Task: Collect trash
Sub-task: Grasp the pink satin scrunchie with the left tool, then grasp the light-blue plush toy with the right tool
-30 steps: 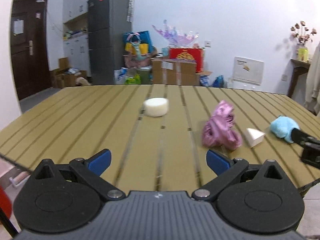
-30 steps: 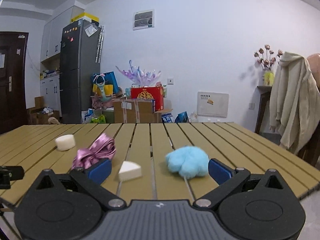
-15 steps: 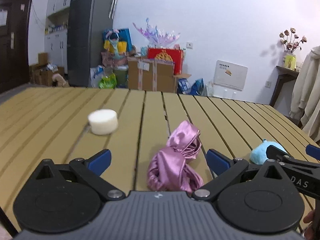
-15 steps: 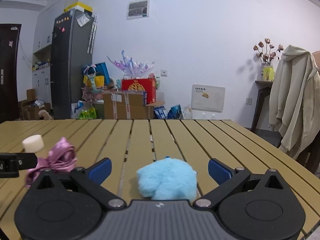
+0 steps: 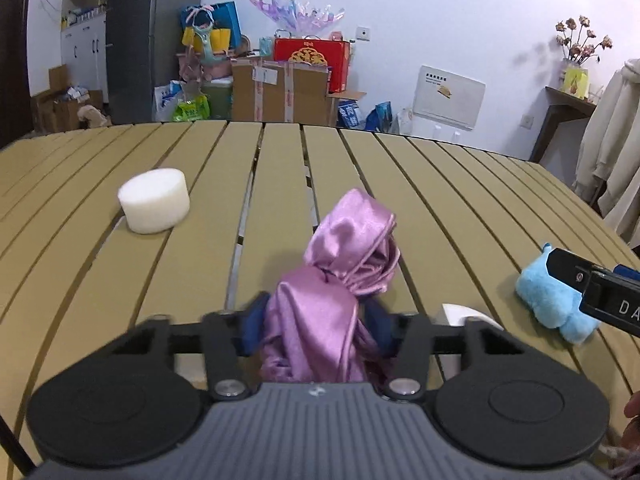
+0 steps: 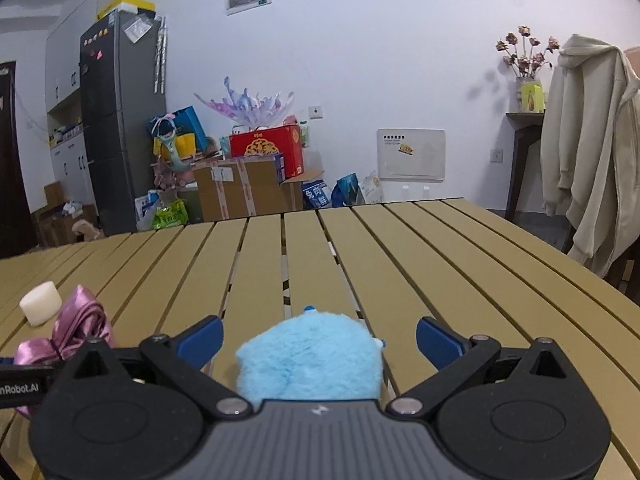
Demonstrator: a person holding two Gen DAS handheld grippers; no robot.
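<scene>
- Now the left gripper (image 5: 316, 322) is clamped on the crumpled pink satin cloth (image 5: 340, 296), which lies on the slatted table (image 5: 440, 208).
- Just right of it, a white wedge (image 5: 468, 314) peeks out beside the linkage.
- Farther left, a white foam cylinder (image 5: 154, 200) stands well apart.
- Meanwhile the right gripper (image 6: 318, 338) is spread wide, with the blue plush toy (image 6: 310, 360) between its fingers, apparently untouched.

Left tool (image 5: 316, 326), right tool (image 6: 320, 338): black linkages, blue finger pads, silver screws, grey ribbed housing.
</scene>
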